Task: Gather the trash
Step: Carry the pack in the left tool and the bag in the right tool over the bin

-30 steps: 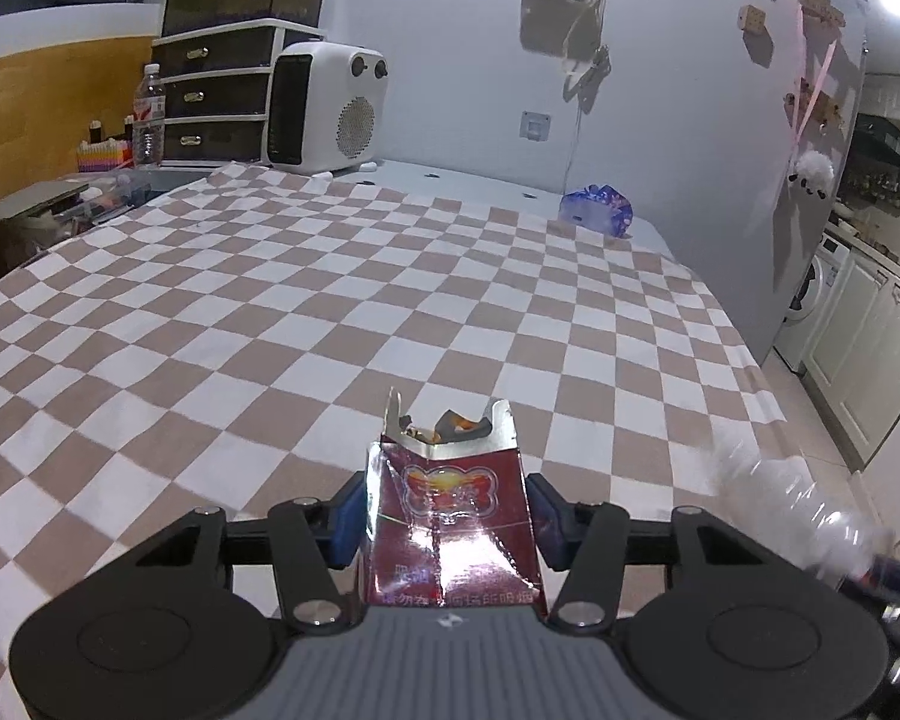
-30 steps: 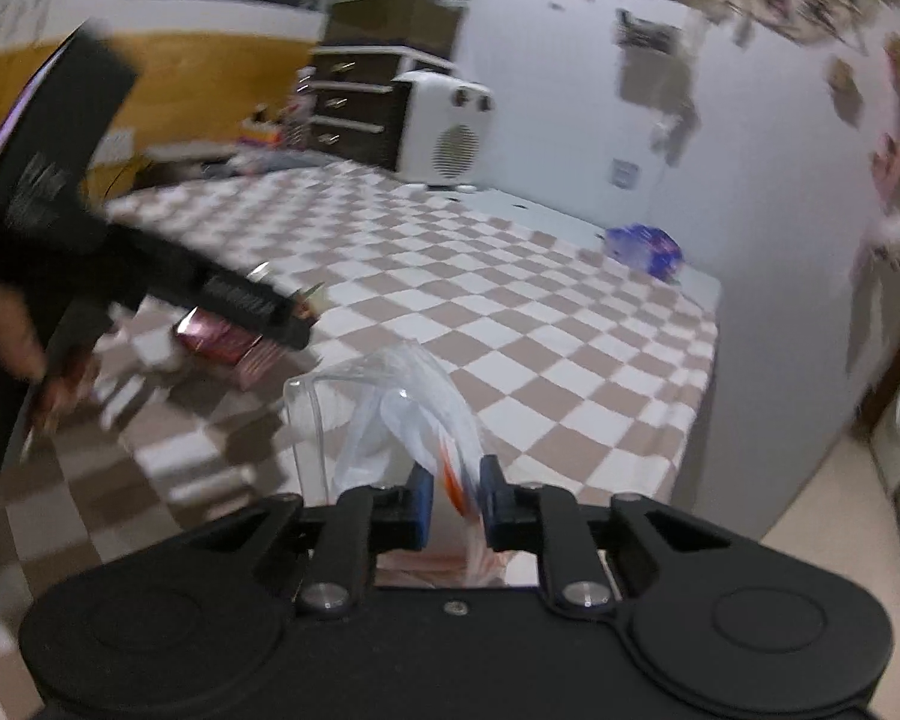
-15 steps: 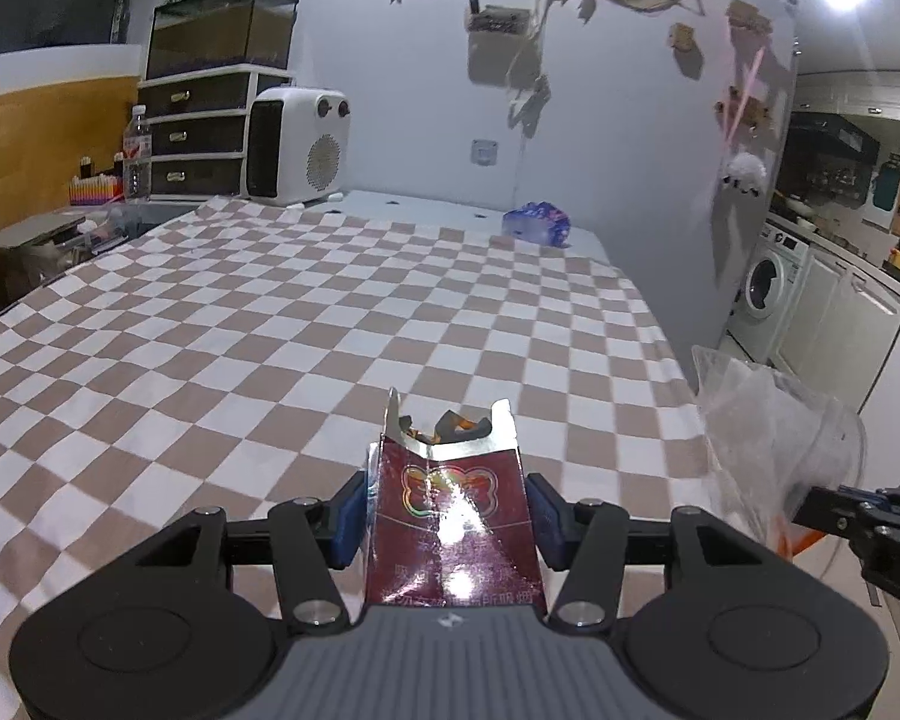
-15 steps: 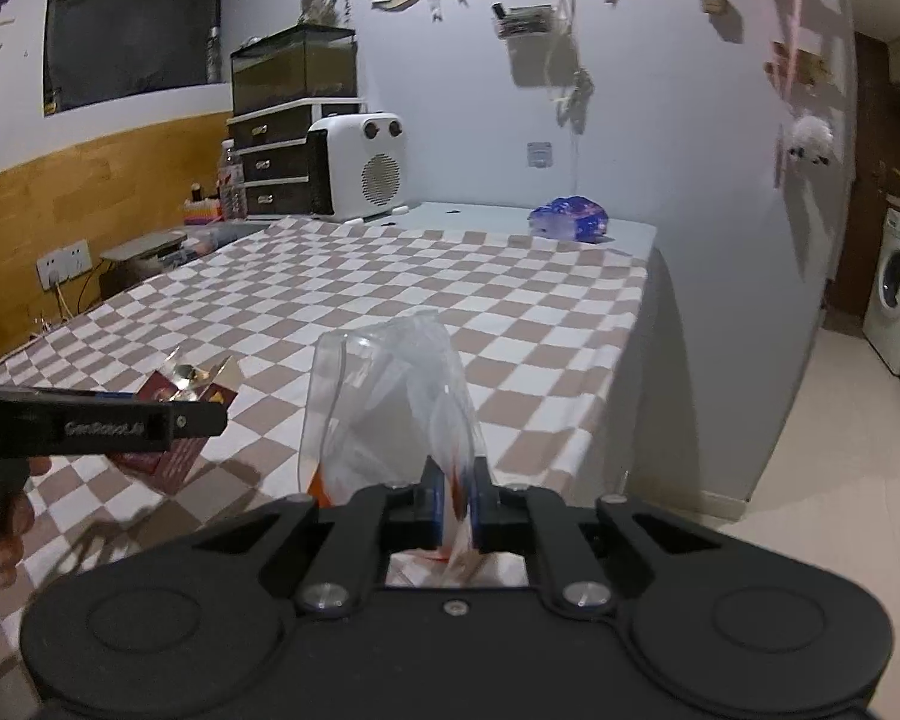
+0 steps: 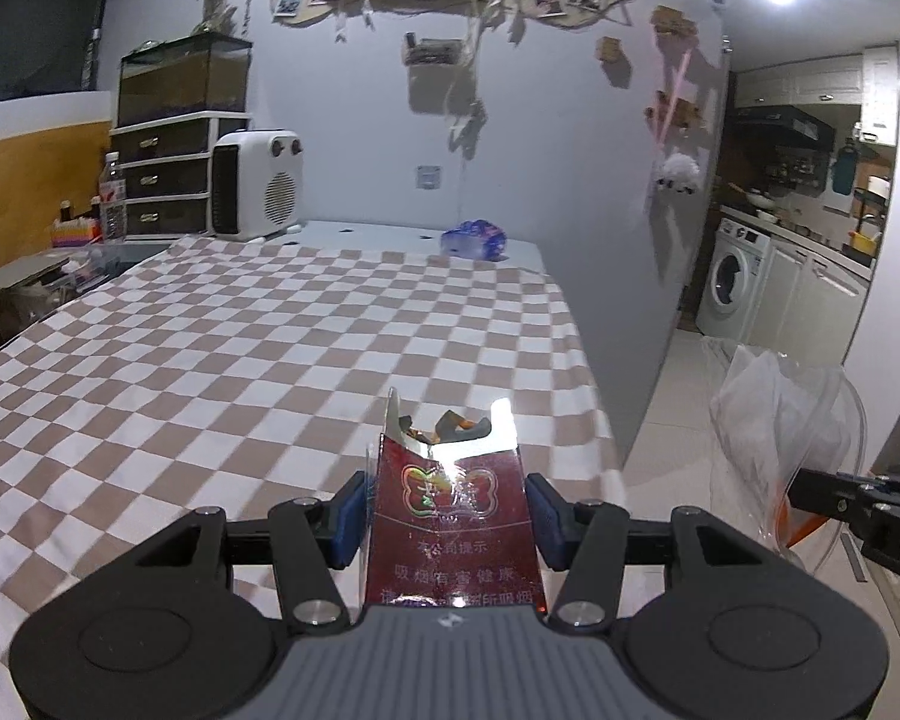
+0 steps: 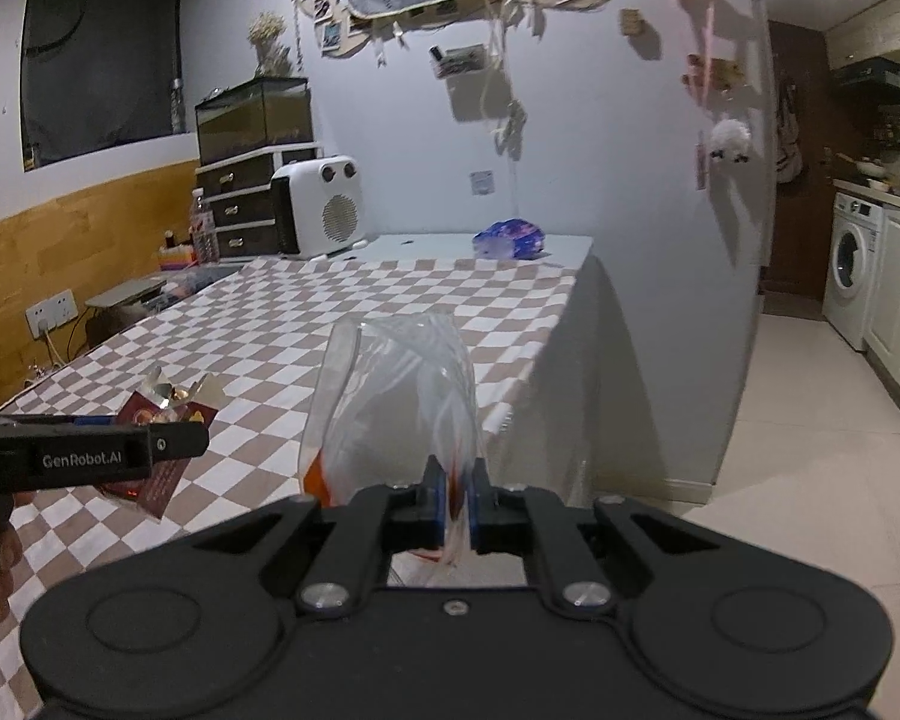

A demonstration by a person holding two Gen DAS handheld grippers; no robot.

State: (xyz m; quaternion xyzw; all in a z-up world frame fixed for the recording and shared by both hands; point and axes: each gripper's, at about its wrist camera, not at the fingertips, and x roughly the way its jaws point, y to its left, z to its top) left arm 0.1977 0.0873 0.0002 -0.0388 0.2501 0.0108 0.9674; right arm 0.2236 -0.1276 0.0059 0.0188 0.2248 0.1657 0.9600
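Observation:
My left gripper [image 5: 450, 510] is shut on a dark red cigarette pack [image 5: 447, 546] with its foil top torn open, held above the checkered tablecloth [image 5: 240, 348] near its right edge. My right gripper [image 6: 457, 498] is shut on the edge of a clear plastic bag [image 6: 396, 396] with something orange inside. In the left wrist view the bag [image 5: 774, 420] hangs to the right of the pack, past the table edge. The right wrist view has the pack [image 6: 162, 414] left of the bag, in the side-on left gripper [image 6: 90, 450]. A crumpled blue wrapper [image 5: 474, 240] lies at the table's far end.
A white heater [image 5: 258, 183], a drawer unit [image 5: 162, 180] with a glass tank on top and a water bottle [image 5: 113, 192] stand at the back left. A wall runs along the table's far side. Tiled floor [image 6: 780, 420] and a washing machine [image 6: 849, 264] lie to the right.
Both grippers have drawn back and shifted toward the table's right edge with pack and bag. The right gripper has rolled level and its pads have pressed tighter on the bag.

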